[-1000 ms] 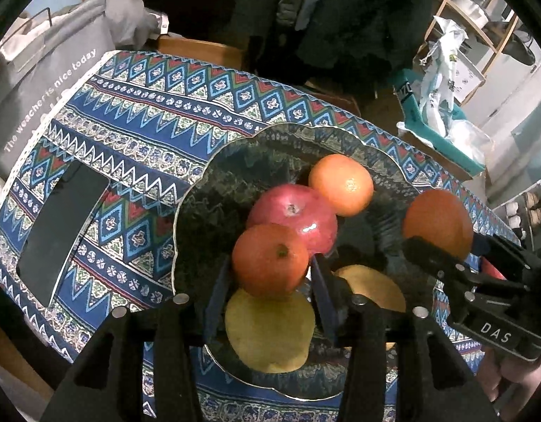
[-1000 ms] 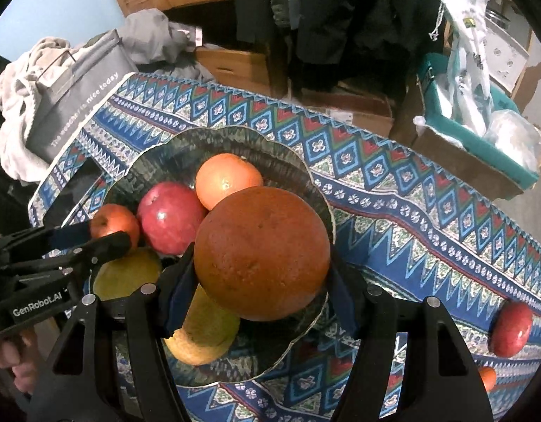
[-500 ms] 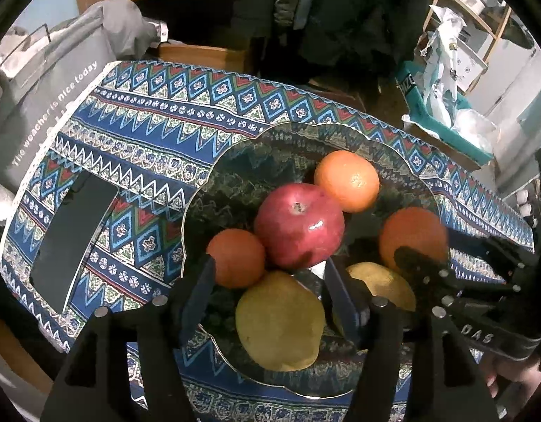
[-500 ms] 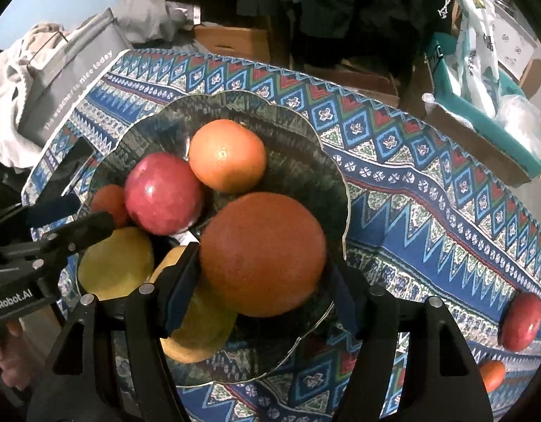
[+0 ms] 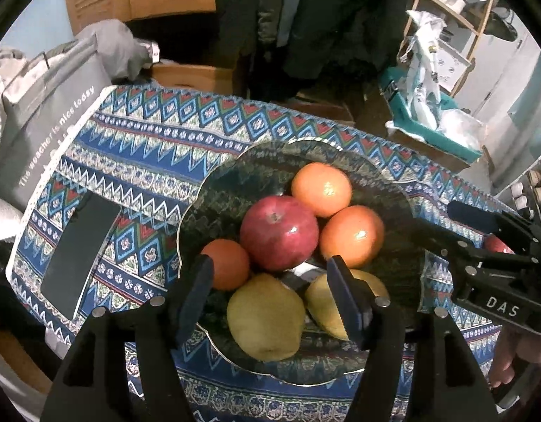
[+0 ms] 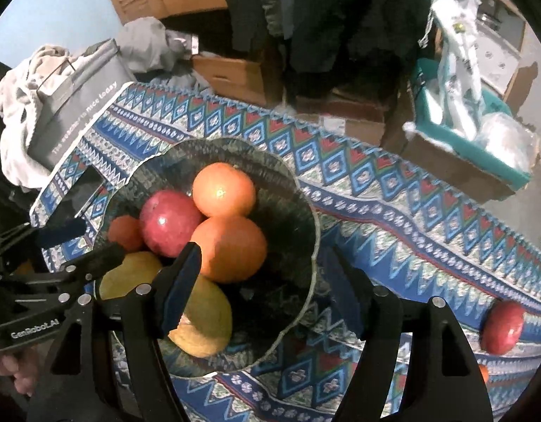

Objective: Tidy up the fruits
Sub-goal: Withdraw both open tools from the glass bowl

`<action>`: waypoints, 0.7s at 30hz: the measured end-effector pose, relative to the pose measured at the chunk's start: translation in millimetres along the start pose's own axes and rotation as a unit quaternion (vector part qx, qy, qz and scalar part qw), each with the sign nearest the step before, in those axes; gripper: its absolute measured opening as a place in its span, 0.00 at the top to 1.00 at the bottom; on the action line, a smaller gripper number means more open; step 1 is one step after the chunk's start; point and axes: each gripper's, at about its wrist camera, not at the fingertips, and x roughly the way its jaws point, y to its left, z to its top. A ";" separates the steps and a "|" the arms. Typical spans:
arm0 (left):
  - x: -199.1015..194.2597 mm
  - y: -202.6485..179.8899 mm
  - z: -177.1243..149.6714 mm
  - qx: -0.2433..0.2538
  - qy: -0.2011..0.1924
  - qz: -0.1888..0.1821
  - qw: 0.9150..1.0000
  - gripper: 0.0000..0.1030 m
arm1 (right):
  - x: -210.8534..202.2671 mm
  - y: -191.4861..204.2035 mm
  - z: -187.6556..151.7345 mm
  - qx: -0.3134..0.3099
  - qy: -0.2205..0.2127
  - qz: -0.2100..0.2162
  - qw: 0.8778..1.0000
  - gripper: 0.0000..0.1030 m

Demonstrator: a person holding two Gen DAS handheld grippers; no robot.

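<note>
From the left wrist, the dark bowl (image 5: 214,190) holds oranges, a red apple (image 5: 279,232) stem-up and two pears behind the left gripper (image 5: 270,277), jaws open and empty; from the right wrist, the right gripper (image 6: 266,274), jaws just opening, hangs empty above a big orange (image 6: 231,248).

I see dim, warm indoor light with small glints on the red apple (image 5: 279,232); fisheye edges bend and blacken, and the right view looks soft.
</note>
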 end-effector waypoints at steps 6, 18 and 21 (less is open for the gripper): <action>-16.9 -12.7 2.1 0.018 -0.017 -0.002 1.000 0.34 | -25.1 -2.9 0.0 -0.010 -0.023 -0.034 0.999 0.29; -47.5 -46.2 3.6 0.056 -0.052 -0.014 0.997 0.31 | -77.8 -21.9 -5.4 0.012 -0.060 -0.072 0.996 0.29; -55.2 -54.6 4.5 0.064 -0.061 -0.018 0.996 0.30 | -88.6 -30.4 -9.0 0.023 -0.065 -0.076 0.995 0.29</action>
